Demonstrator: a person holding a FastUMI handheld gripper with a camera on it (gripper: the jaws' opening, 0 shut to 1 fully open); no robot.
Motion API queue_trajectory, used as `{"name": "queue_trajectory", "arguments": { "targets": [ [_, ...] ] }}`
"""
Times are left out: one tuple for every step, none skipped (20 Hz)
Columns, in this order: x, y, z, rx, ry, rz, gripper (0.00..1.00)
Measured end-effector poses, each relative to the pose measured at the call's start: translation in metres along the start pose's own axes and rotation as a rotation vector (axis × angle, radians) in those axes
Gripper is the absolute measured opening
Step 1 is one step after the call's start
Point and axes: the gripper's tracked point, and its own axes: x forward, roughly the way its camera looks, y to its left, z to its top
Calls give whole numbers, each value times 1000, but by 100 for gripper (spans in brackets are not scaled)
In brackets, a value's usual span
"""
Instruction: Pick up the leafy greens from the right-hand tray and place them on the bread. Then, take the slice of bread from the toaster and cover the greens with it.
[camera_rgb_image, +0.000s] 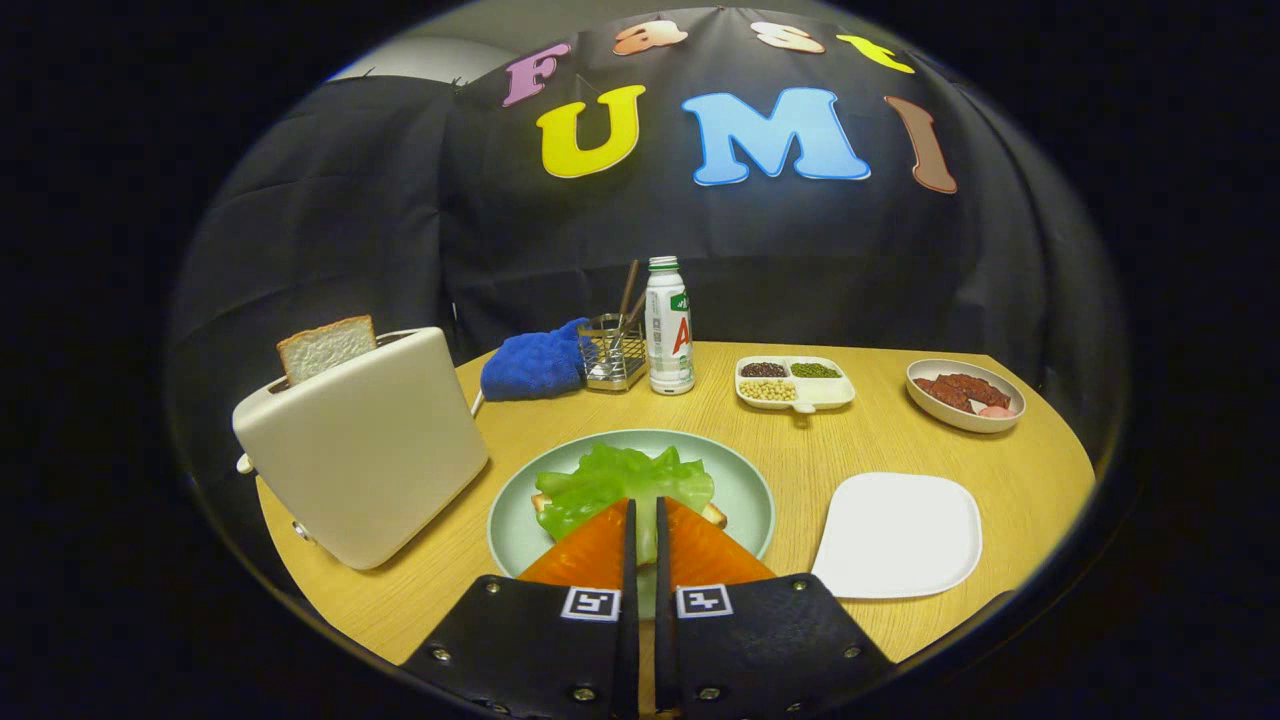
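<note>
Greens (622, 482): on bread (714, 514), plate (745, 478). Hand-held gripper (641, 512): nearly closed, empty. Toast (325, 347): upright in toaster (365, 450); grip its exposed top, lift straight.

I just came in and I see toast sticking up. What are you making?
A sandwich. A person is holding a gripper whose two fingers are nearly closed, with only a thin gap, holding nothing, just above the green plate. The leafy greens already lie on the bread on that plate, and the white tray to the right is bare. The other slice of bread still sticks up from the toaster, so it probably goes on top next.
</note>
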Motion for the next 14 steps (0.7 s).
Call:
{"name": "queue_trajectory", "arguments": {
  "targets": [
    [-4,-1,0,-14,-2,-3,7],
    [-3,-6,-1,-26,-9,-22,10],
    [-8,-12,5,-33,-27,-49,14],
    [-11,-16,9,-36,-45,-66,29],
    [-14,-21,13,-36,-61,-90,34],
    [-18,-22,17,-34,-75,-94,37],
    [-21,-22,21,-32,-87,-104,43],
    [-23,-21,25,-26,-104,-111,51],
    [-26,-19,29,-18,-120,-121,51],
    [-29,-19,34,-6,-134,-154,51],
    [-34,-20,35,2,-129,-201,51],
    [-36,-19,39,-5,-142,-239,51],
    [-38,-12,46,-26,-163,-249,50],
    [-39,-4,50,-47,-183,-254,48]
  ]
}}
